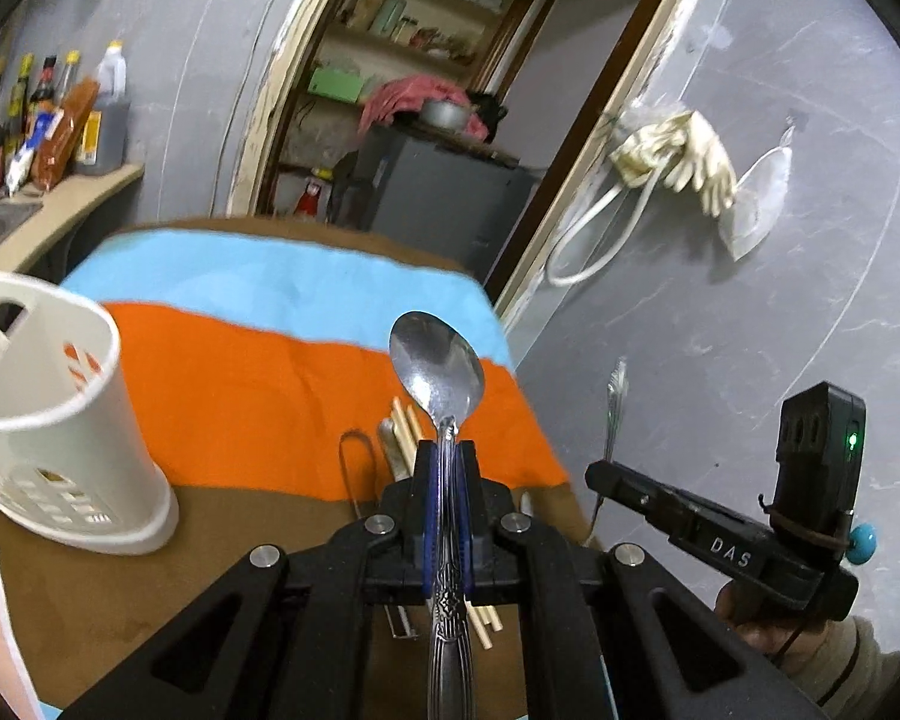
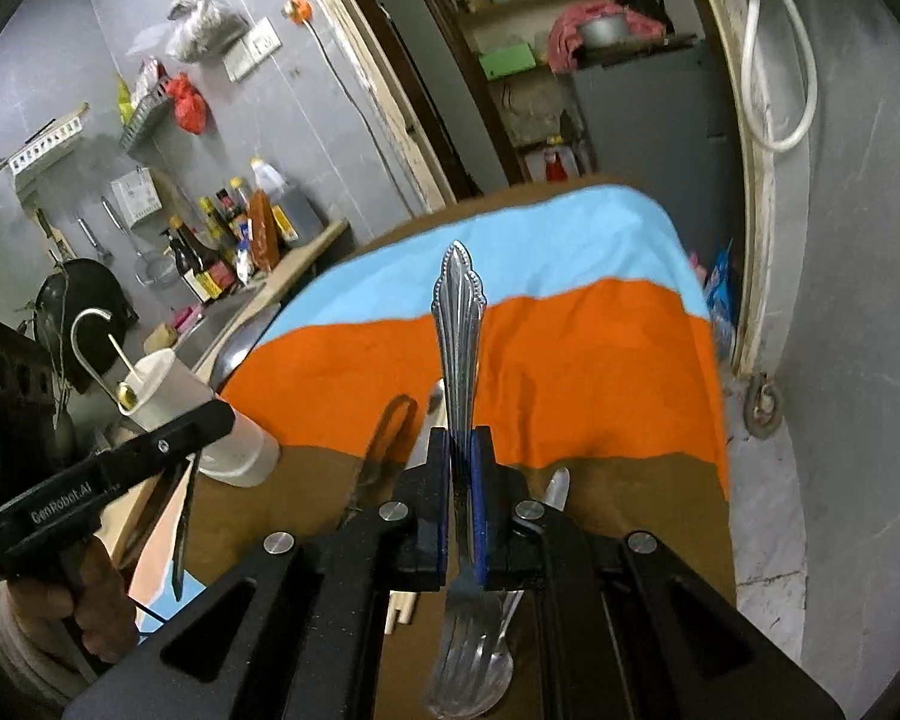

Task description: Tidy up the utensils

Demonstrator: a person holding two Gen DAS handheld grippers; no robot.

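Gripping a spoon (image 1: 438, 378) by its neck, bowl forward, the left gripper (image 1: 447, 468) is right of the white holder (image 1: 48, 414); the right gripper (image 2: 462, 456) clamps a fork (image 2: 459, 324), handle forward. Each should likely enter the holder upright, one at a time.

An orange-and-blue cloth (image 1: 258, 372) covers the far end of the brown counter (image 1: 90, 600); pale gloves (image 1: 678, 156) hang on the grey wall.

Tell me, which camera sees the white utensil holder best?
The left wrist view. There the white utensil holder is big and close, slots showing. In the right wrist view it is small, partly hidden behind the left gripper.
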